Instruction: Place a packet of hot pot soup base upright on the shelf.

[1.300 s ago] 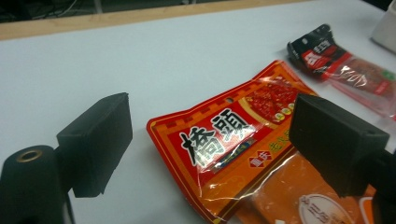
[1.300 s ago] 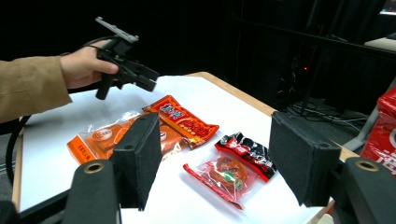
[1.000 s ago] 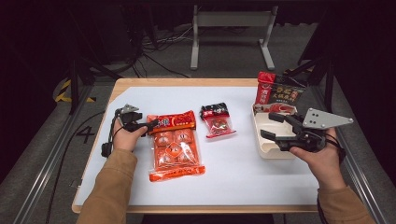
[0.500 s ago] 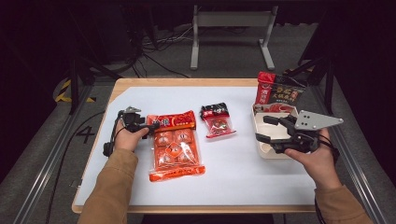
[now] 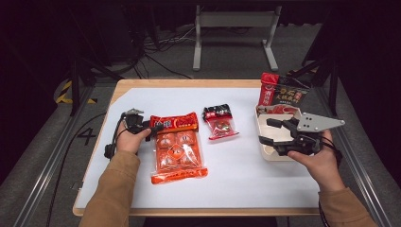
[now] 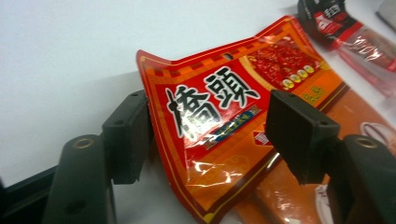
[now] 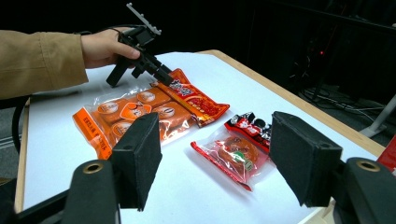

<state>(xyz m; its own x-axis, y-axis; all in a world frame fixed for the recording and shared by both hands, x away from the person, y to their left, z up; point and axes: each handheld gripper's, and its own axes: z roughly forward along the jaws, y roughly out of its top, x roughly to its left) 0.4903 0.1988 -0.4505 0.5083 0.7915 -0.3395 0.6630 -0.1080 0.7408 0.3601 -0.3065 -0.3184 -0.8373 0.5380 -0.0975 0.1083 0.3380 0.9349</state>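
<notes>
While the big orange packet (image 5: 177, 147) lies flat on the white table (image 5: 246, 175), these lines hold:

Packet look: orange and red plastic, clear window over 6 round orange pieces in 2 columns, red header band with large black-and-white characters.
Packet place: left of the table's middle, header at its 12 o'clock end, tail at 6 o'clock.
Header: its corner curls up off the table in the left gripper view (image 6: 219, 116).
Left gripper (image 5: 147, 131): at the packet's 10 o'clock corner, jaws half apart and just closing, 1 on each side of the header; whether the pads press on it I cannot tell.
Left hand (image 5: 126, 141): at 9 o'clock of the packet, tan sleeve behind it.
Right gripper (image 5: 269, 131): jaws wide with nothing between them, hanging over the cream tray (image 5: 265, 150) at 3 o'clock of the table.
Small red packet (image 5: 220, 122): at 2 o'clock of the orange packet, apart from it.
Dark packet (image 5: 283, 93): at 12 o'clock of the tray.
</notes>
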